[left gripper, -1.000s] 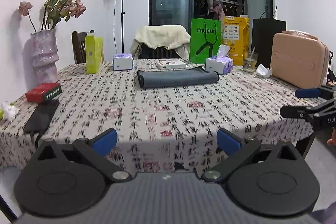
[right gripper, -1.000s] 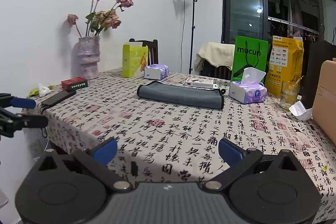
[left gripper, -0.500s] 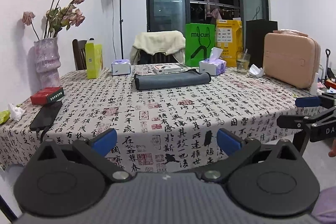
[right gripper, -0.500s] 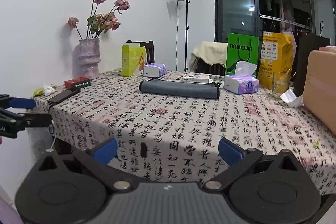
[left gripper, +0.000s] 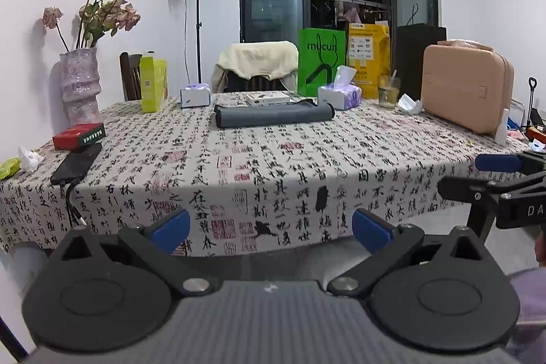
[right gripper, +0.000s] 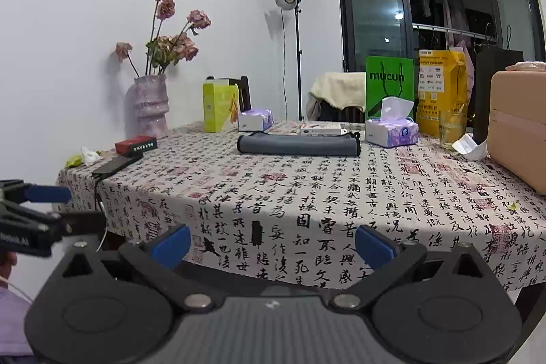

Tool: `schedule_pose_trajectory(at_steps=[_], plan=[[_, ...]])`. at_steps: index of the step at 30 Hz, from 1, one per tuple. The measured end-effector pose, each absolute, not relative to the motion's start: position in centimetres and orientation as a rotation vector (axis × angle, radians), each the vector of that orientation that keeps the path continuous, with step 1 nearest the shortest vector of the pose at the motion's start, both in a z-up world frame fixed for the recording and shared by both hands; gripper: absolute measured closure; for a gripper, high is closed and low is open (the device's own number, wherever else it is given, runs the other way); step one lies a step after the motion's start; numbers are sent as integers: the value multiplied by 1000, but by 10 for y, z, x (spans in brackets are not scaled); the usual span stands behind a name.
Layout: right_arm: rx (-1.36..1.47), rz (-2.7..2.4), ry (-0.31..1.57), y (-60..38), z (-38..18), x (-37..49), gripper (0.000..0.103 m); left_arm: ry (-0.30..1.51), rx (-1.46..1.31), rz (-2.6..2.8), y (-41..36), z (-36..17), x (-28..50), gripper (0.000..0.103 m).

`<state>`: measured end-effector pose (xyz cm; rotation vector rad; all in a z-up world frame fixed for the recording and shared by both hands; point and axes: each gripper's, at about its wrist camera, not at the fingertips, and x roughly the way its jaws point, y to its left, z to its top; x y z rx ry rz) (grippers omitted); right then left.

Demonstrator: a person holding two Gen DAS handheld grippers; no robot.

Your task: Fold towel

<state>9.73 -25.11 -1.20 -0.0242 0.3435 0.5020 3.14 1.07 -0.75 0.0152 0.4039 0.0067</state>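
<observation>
We have backed off from the table, and the grey towel (left gripper: pixel 273 115) lies folded at the far middle.

A second ago we were over the near cloth; now the hanging hem of the printed tablecloth (left gripper: pixel 239 193) fills the lower view, which we judge means the folding is done or nearly so. From the left: the vase (left gripper: pixel 79 84) of dried roses stands at the far corner, and the red box (left gripper: pixel 78 136) and black phone (left gripper: pixel 76 163) sit close to the left edge. The left gripper (left gripper: pixel 271 226) is spread wide with nothing between its fingers. The broad middle of the cloth is bare. The right gripper (right gripper: pixel 272 243) is likewise spread and empty. The tissue pack (left gripper: pixel 339 94) is just beside the towel's right end, and the pink case (left gripper: pixel 465 91) crowds the right side.
</observation>
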Motion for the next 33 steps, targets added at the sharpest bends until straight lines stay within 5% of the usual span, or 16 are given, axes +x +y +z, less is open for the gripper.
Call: schedule_pose_trajectory(at_steps=[33], plan=[[-15,478,306,-262,-16,58,0,429,16,2,6,-8,16,0]])
